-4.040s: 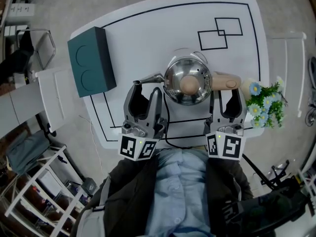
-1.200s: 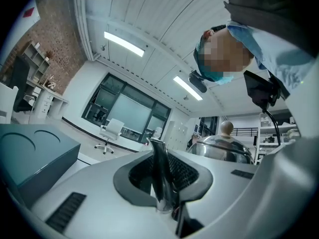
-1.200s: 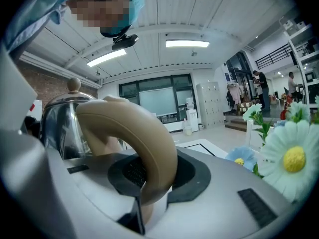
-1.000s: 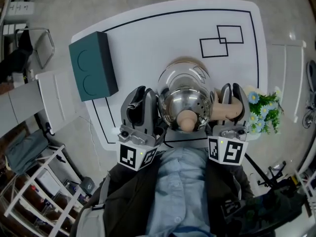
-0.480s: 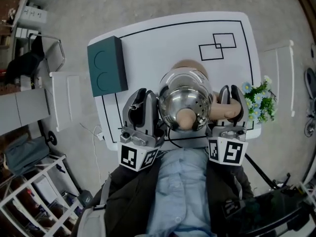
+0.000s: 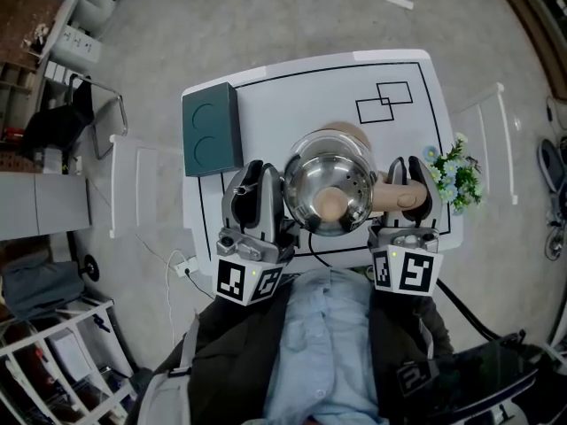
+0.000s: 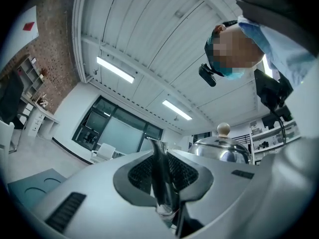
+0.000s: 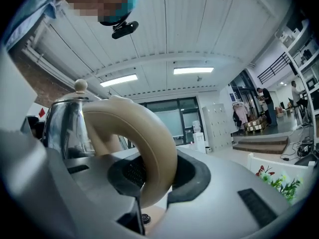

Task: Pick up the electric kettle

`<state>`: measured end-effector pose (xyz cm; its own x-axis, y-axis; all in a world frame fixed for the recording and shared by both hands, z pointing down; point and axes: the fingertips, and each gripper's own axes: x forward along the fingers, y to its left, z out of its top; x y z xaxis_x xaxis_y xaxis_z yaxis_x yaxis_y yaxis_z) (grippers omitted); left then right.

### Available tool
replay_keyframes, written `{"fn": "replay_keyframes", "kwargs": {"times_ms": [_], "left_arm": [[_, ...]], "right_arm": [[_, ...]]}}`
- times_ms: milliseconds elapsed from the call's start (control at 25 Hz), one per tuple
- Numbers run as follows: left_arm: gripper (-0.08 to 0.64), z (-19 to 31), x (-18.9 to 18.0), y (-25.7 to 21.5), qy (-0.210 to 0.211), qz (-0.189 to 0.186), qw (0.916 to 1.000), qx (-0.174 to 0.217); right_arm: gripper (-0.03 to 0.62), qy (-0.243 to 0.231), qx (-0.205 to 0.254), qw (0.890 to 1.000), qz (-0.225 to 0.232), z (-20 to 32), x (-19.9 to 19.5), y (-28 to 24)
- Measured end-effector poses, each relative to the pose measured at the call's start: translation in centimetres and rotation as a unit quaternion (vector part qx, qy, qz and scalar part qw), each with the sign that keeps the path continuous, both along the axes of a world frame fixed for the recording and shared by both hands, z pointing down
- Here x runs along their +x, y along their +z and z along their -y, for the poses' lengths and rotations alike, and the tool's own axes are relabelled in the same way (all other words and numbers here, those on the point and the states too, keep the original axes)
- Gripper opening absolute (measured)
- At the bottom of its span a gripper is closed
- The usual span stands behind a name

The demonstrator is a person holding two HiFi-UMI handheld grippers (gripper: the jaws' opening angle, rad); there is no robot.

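Note:
The steel electric kettle, with a beige knob on its lid, hangs above the white table, clear of its round beige base. My left gripper is shut on the thin steel spout, which stands upright between the pads. My right gripper is shut on the kettle's beige loop handle. In the right gripper view the shiny kettle body rises at the left. The domed lid shows past the right jaw in the left gripper view.
A dark teal box lies at the table's left end. Artificial flowers stand at its right edge. Black rectangle outlines mark the far right of the table. A black cord trails over the near edge. White racks flank the table.
Both grippers have risen together with the kettle, which has come up off its base. The table looks smaller and farther below than before.

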<state>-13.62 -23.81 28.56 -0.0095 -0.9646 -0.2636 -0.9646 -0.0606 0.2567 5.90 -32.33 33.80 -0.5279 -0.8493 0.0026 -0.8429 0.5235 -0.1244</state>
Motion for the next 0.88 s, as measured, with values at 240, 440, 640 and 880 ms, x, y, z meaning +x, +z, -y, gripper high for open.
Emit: {"fn": "replay_keyframes", "kwargs": {"times_ms": [240,440,640,880], "left_arm": [[0.063,-1.1,0.2,-1.6,0.003,0.005,0.9997,0.022],[0.063,-1.5,0.6,-1.9,0.008,0.005,0.9995,0.03],[0.063,-1.5,0.8,-2.1,0.01,0.006,0.9994,0.031],[0.063,-1.5,0.7,-2.0,0.011,0.004,0.9996,0.027]], "right_arm": [[0.086,0.004,0.016,1.0,0.003,-1.0,0.2,-1.6],[0.086,0.007,0.021,1.0,0.003,-1.6,0.7,-1.9],[0.086,0.008,0.021,1.0,0.004,-1.7,0.9,-2.1],[0.086,0.006,0.022,1.0,-0.001,-1.6,0.8,-2.2]]}}
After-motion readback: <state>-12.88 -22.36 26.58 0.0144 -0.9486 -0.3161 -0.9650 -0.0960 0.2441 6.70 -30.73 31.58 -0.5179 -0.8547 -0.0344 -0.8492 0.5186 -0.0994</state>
